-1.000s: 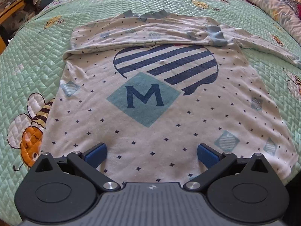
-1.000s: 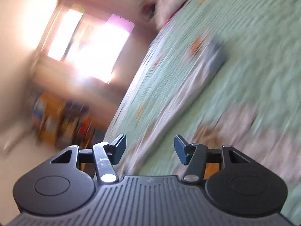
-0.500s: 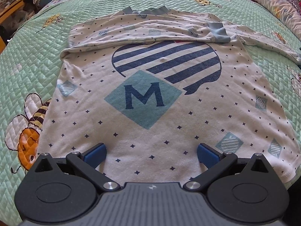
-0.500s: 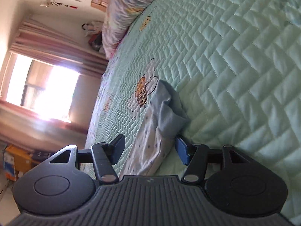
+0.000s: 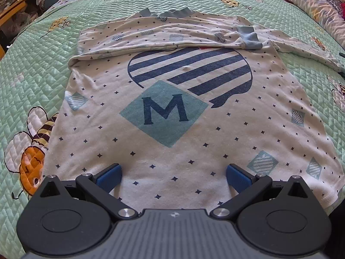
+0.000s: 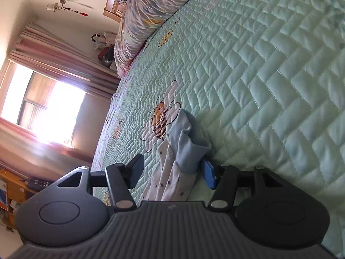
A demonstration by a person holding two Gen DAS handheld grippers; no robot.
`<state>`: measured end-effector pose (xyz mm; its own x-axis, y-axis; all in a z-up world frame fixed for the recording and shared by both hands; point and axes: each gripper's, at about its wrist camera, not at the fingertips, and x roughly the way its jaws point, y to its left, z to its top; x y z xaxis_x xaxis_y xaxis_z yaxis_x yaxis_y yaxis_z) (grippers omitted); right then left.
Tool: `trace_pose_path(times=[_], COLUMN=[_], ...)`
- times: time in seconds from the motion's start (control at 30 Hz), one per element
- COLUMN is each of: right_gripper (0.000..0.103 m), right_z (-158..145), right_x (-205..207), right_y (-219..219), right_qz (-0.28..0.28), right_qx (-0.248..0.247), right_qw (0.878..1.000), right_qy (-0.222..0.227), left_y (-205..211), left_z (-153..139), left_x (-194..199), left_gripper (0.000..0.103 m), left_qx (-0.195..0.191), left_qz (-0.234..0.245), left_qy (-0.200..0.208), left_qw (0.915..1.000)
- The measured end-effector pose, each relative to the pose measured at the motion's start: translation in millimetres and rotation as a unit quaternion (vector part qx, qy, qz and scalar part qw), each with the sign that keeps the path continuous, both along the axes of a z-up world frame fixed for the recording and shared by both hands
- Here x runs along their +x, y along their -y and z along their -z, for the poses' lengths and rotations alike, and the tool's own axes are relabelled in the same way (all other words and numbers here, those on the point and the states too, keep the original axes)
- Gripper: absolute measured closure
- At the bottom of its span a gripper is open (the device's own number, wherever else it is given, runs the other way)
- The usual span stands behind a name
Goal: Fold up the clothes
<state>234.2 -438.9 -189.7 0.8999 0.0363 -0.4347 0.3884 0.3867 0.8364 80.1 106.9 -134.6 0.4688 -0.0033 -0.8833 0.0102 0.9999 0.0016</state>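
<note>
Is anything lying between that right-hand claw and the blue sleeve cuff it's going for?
Nothing visible. The blue cuff already sits between the open fingers of the right gripper, lying on the green quilt, one pad close against it. Only quilt surrounds the cuff there.

A dark "M" on the teal diamond [image 5: 163, 113] of the shirt [image 5: 172, 151]; seemingly nothing else legible.

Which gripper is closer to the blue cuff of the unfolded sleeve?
Right. The right gripper has the sleeve's blue cuff between its open fingers, while the left gripper hovers open over the shirt's hem, far from it.
</note>
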Motion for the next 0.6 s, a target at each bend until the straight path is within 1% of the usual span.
trace_pose_path(times=[0.07,0.1,0.13,0.17,0.2,0.23,0.3,0.37,0.43,0.5,0.6], right_gripper=[0.05,0.057,0.067,0.075,0.086,0.092,0.093,0.093,0.093,0.093,0.093], right_z=[-1,-1,0,2,5,8,7,-7,-30,-56,-100], right_x=[2,3,3,1,-3,-7,-17,-24,-25,-23,-14], right_y=[0,0,1,3,7,11,14,9,-3,-20,-60], right_qz=[-0.008,-0.014,-0.019,-0.024,-0.025,-0.025,-0.026,-0.038,-0.063,-0.093,-0.149], right_qx=[-0.02,-0.032,-0.041,-0.043,-0.037,-0.024,-0.009,-0.021,-0.046,-0.068,-0.085], right_qw=[1.0,0.999,0.999,0.999,0.999,0.999,0.999,0.997,0.992,0.985,0.967], right_qy=[-0.005,-0.008,-0.01,-0.01,-0.005,0.006,0.034,0.062,0.096,0.132,0.186], left_y=[0,-1,-1,-1,-1,-2,-6,-11,-17,-23,-31], left_z=[0,0,0,-1,-1,-1,-3,-7,-11,-15,-21], left_x=[-1,-1,-2,-2,-2,-3,-4,-6,-8,-10,-14], left_gripper=[0.0,0.001,0.001,0.001,0.001,0.001,0.001,0.001,0.001,0.001,0.001], left_qx=[-0.002,-0.002,-0.002,-0.003,-0.004,-0.006,-0.015,-0.025,-0.034,-0.043,-0.056], left_qz=[0.001,0.001,0.002,0.002,0.003,0.002,-0.001,-0.007,-0.013,-0.019,-0.028], left_qy=[0.002,0.003,0.004,0.005,0.005,0.007,0.013,0.021,0.031,0.04,0.055], left_qw=[1.0,1.0,1.0,1.0,1.0,1.0,0.9998,0.9995,0.9989,0.9981,0.9966])
